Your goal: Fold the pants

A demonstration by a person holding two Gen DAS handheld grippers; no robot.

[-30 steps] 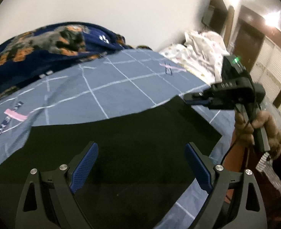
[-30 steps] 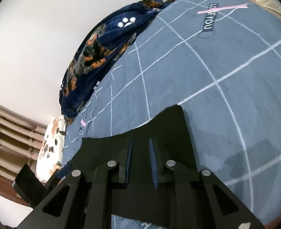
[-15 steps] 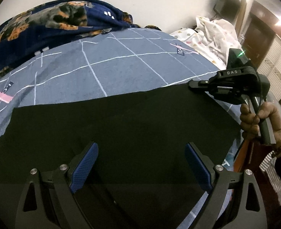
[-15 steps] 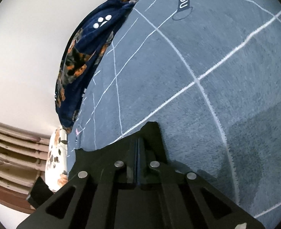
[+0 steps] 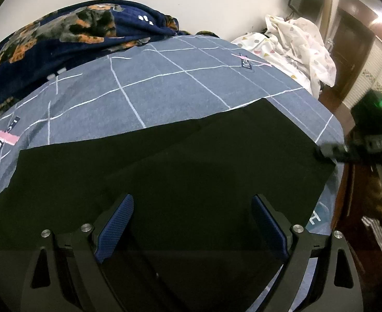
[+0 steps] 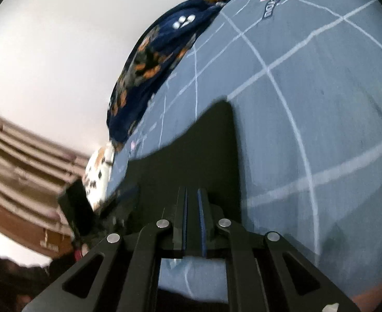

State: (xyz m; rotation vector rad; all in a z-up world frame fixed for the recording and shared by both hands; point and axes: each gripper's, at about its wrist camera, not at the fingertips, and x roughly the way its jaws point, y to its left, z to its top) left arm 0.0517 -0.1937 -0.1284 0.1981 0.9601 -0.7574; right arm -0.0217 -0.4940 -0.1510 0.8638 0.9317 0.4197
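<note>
Black pants (image 5: 191, 156) lie spread flat across the blue checked bedsheet (image 5: 165, 83), with a diagonal fold line running across them. My left gripper (image 5: 191, 200) hovers just above the cloth, open wide, with nothing pinched between its blue pads (image 5: 118, 221). My right gripper (image 5: 323, 152), held by a hand (image 5: 378, 189), points at the pants' right edge. In the right wrist view its jaws (image 6: 192, 191) are opening, a narrow gap showing; the pants (image 6: 204, 150) lie beneath and beyond them, not gripped.
A dark blue patterned blanket (image 5: 61, 39) is heaped along the far wall. White dotted bedding (image 5: 300, 41) is piled at the far right corner of the bed. Brown doors (image 5: 347, 52) and floor lie past the bed's right edge.
The pants went from partly lifted to lying flat and wide. My left gripper sank toward them. My right gripper closed at the far right corner, then let go and drew back to the right edge.
</note>
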